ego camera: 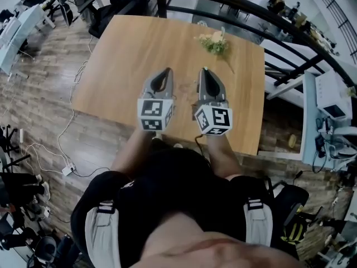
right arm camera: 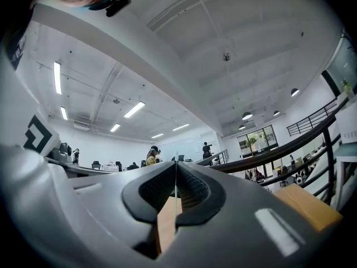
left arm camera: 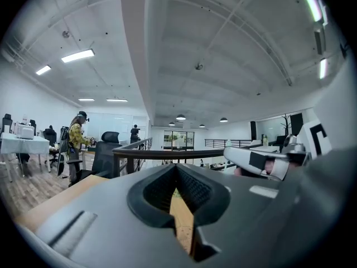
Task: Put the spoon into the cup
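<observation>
Here, the left gripper [ego camera: 165,72] and right gripper [ego camera: 204,71] hang side by side over the wooden table [ego camera: 125,66], each with its 2 jaws pressed together, empty. Flowers [ego camera: 214,42] lie near the far edge. Spoon and cup are out of view.

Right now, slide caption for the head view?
Shut, empty left gripper and right gripper over a wooden table; flower sprig at its far side.

Pale clump [ego camera: 214,42] on far table [ego camera: 122,66], too small to tell

Wooden table [ego camera: 128,66] with a flower sprig [ego camera: 215,42], black railing [ego camera: 262,13] behind.
</observation>
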Tool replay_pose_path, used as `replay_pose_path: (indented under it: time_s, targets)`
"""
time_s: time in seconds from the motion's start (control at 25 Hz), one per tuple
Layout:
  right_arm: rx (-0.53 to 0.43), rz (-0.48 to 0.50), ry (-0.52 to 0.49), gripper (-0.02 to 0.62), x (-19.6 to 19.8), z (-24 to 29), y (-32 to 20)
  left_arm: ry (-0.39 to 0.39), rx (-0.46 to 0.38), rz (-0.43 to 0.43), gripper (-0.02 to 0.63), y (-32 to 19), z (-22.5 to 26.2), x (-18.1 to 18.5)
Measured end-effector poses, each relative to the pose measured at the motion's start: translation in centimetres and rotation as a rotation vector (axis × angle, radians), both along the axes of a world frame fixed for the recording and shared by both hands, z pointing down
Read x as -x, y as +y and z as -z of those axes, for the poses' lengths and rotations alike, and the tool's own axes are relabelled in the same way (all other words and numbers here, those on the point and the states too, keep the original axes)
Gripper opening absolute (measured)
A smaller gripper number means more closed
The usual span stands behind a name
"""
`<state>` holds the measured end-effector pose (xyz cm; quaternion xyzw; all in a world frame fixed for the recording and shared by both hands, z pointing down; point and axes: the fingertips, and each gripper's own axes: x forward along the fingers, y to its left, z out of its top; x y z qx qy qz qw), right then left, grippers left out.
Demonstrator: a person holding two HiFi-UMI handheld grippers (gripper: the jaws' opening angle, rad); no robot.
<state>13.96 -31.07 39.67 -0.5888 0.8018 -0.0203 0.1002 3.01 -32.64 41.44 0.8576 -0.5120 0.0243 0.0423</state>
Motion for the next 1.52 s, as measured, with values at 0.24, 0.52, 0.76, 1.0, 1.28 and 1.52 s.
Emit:
replay_pose_path:
  time_s: [0.24, 0.52, 0.76, 1.0, 1.28, 1.52]
  targets:
    - [0.049, -0.033, -0.046, 0.003, 0.1, -1.9, -2.0, -0.043, -0.004, -0.018, 0.012, -1.4, -1.1, 1.7]
    - [0.086, -0.089, -0.099, 0.003, -0.3, -4.2, -4.5, -0.04, 0.024, -0.022, 0.012, -3.2, -3.3, 3.2]
    - [0.172, -0.107, -0.131, 0.003, -0.7, -8.2, -6.2, -0.045, 0.046, -0.022, 0.012, -4.1, -4.5, 3.2]
    - [0.279, -0.117, -0.14, 0.003, -0.6, -12.6, -8.0, -0.044, 0.071, 0.008, 0.012, -5.2, -5.0, 3.7]
    - [0.398, -0.16, -0.167, 0.003, -0.3, -17.0, -9.6, -0.054, 0.106, 0.057, 0.012, -5.8, -5.8, 4.8]
    - [0.486, -0.213, -0.124, 0.002, -0.5, -20.3, -10.2, -0.033, 0.14, 0.053, 0.012, -5.7, -6.6, 4.6]
